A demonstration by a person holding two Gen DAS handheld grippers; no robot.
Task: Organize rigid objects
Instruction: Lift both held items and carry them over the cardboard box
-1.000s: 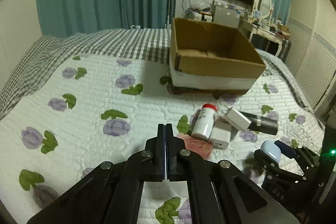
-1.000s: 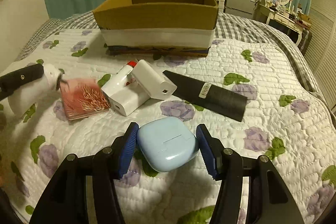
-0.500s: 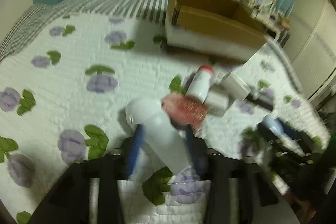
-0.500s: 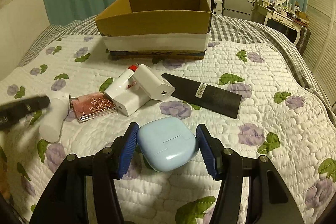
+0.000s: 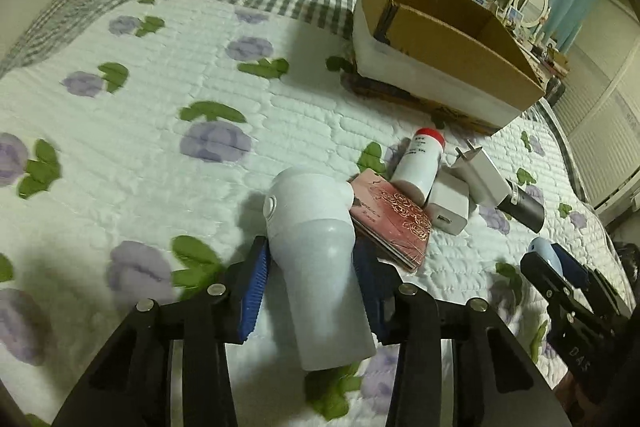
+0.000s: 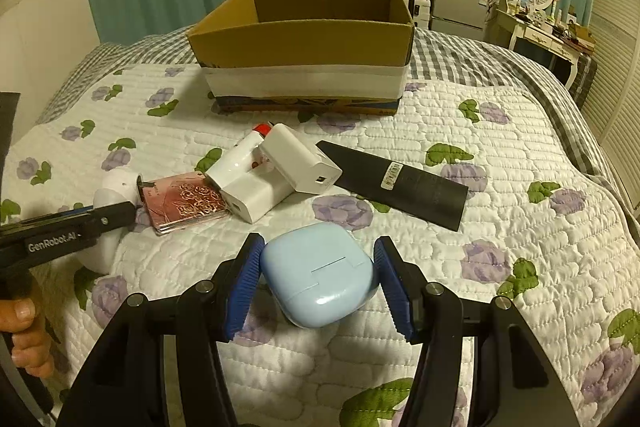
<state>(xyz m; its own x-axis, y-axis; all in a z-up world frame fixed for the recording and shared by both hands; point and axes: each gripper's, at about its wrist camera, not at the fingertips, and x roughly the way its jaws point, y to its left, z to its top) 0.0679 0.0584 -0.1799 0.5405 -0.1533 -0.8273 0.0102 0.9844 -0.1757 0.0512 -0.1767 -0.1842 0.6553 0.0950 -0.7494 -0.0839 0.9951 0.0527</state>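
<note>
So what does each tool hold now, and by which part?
Left tool: white device, around its body. Right tool: blue case, by its two sides.

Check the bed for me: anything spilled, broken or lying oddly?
Nothing spilled or visibly damaged. The only mess is the heap before the box: a red-capped bottle lies tipped against two chargers, one leaning on the other, beside a pink case and a black sleeve.

"GenRobot.AI" on the left gripper (image 6: 102, 223); "DAS" on the right gripper (image 5: 560, 269).
</note>
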